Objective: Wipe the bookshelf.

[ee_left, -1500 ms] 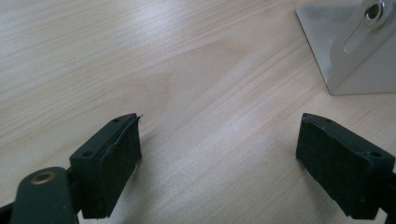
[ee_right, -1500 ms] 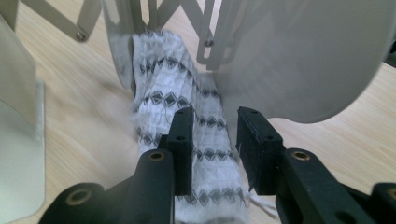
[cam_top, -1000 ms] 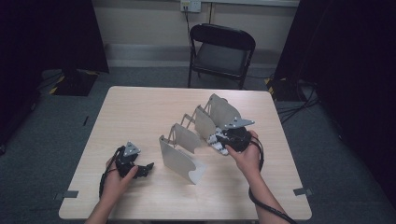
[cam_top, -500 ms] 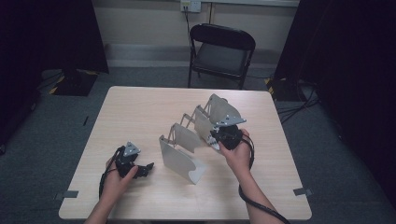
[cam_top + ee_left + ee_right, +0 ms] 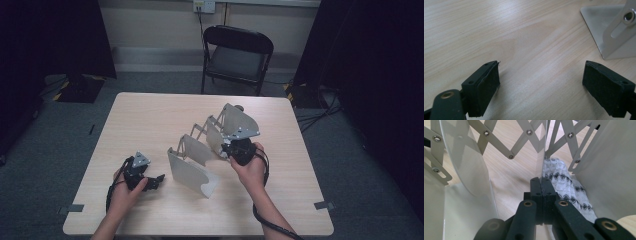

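A grey metal accordion rack (image 5: 192,167) with several upright plates joined by scissor links stands on the wooden table (image 5: 150,120). My right gripper (image 5: 227,147) reaches into it from the right and is shut on the thin edge of one divider plate (image 5: 544,150); in the right gripper view the closed jaws (image 5: 541,187) pinch that edge. A white padded sheet with a black zigzag pattern (image 5: 566,185) lies in the slot just right of that plate. My left gripper (image 5: 157,180) rests open on the table left of the rack, its jaws (image 5: 541,82) empty and the rack's front plate (image 5: 599,27) just ahead.
A black folding chair (image 5: 237,55) stands behind the table's far edge. Bare tabletop stretches along the left side and the near edge. Cables lie on the floor at the right.
My right hand has shifted a little to the left, up against the rack. The left hand has stayed where it was.
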### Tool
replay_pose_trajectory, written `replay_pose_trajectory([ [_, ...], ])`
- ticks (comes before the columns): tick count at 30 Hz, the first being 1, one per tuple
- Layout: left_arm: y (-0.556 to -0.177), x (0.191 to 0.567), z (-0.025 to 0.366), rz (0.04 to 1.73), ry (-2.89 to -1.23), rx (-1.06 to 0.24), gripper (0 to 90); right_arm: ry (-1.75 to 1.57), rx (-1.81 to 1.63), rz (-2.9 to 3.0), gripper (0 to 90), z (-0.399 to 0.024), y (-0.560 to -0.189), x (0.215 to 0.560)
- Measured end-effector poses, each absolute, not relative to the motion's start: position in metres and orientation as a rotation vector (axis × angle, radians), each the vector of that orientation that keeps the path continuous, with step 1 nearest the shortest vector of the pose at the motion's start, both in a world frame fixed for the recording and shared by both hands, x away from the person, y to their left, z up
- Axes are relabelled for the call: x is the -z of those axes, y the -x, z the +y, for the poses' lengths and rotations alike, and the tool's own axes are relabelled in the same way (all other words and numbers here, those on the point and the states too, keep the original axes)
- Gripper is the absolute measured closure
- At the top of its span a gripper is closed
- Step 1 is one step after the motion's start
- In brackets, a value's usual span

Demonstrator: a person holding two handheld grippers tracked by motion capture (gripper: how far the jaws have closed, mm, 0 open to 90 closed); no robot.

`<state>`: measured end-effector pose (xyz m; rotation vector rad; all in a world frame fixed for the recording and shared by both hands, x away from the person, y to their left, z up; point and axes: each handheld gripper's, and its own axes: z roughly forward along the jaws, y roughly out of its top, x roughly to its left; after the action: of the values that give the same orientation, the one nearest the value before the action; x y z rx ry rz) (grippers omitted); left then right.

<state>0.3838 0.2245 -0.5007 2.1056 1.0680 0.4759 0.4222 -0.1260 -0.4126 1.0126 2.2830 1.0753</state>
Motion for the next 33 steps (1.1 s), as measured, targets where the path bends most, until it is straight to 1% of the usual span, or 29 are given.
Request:
replay_pose_trajectory([
  [2, -0.384, 0.501, 0.225, 1.068, -2.106, -0.476, 13.8, -1.005, -1.076, 2.282, 90.0, -0.126, -0.421, 0.413],
  [3, -0.384, 0.501, 0.224, 1.068, -2.104, -0.476, 13.8, -0.993, -1.075, 2.273, 87.2, -0.129, -0.421, 0.415],
  [4, -0.384, 0.501, 0.224, 1.068, -2.104, -0.476, 13.8, -0.993, -1.075, 2.273, 87.2, -0.129, -0.421, 0.415],
  [5, -0.384, 0.501, 0.225, 1.067, -2.106, -0.476, 13.8, -1.003, -1.078, 2.263, 81.8, -0.135, -0.422, 0.418],
  [6, -0.384, 0.501, 0.225, 1.067, -2.106, -0.476, 13.8, -1.003, -1.078, 2.263, 81.8, -0.135, -0.422, 0.418],
  [7, -0.384, 0.501, 0.224, 1.068, -2.104, -0.476, 13.8, -1.01, -1.068, 2.268, 76.4, -0.141, -0.423, 0.422],
  [11, -0.384, 0.501, 0.225, 1.067, -2.106, -0.476, 13.8, -1.067, -1.035, 2.262, 71.2, -0.16, -0.423, 0.436],
  [12, -0.384, 0.501, 0.225, 1.067, -2.106, -0.476, 13.8, -1.067, -1.035, 2.262, 71.2, -0.16, -0.423, 0.436],
  [13, -0.384, 0.501, 0.225, 1.066, -2.106, -0.476, 13.8, -1.09, -1.008, 2.27, 69.1, -0.17, -0.423, 0.445],
  [14, -0.384, 0.501, 0.225, 1.066, -2.106, -0.476, 13.8, -1.09, -1.008, 2.27, 69.1, -0.17, -0.423, 0.445],
  [17, -0.384, 0.501, 0.225, 1.066, -2.107, -0.476, 13.8, -1.112, -0.937, 2.289, 65.8, -0.18, -0.425, 0.461],
  [21, -0.384, 0.501, 0.225, 1.066, -2.106, -0.476, 13.8, -1.14, -0.908, 2.293, 60.6, -0.183, -0.432, 0.471],
  [27, -0.384, 0.501, 0.225, 1.066, -2.106, -0.476, 13.8, -1.132, -0.898, 2.316, 62.0, -0.176, -0.444, 0.477],
  [33, -0.384, 0.501, 0.225, 1.067, -2.105, -0.475, 13.8, -1.101, -0.915, 2.326, 59.7, -0.158, -0.455, 0.478],
])
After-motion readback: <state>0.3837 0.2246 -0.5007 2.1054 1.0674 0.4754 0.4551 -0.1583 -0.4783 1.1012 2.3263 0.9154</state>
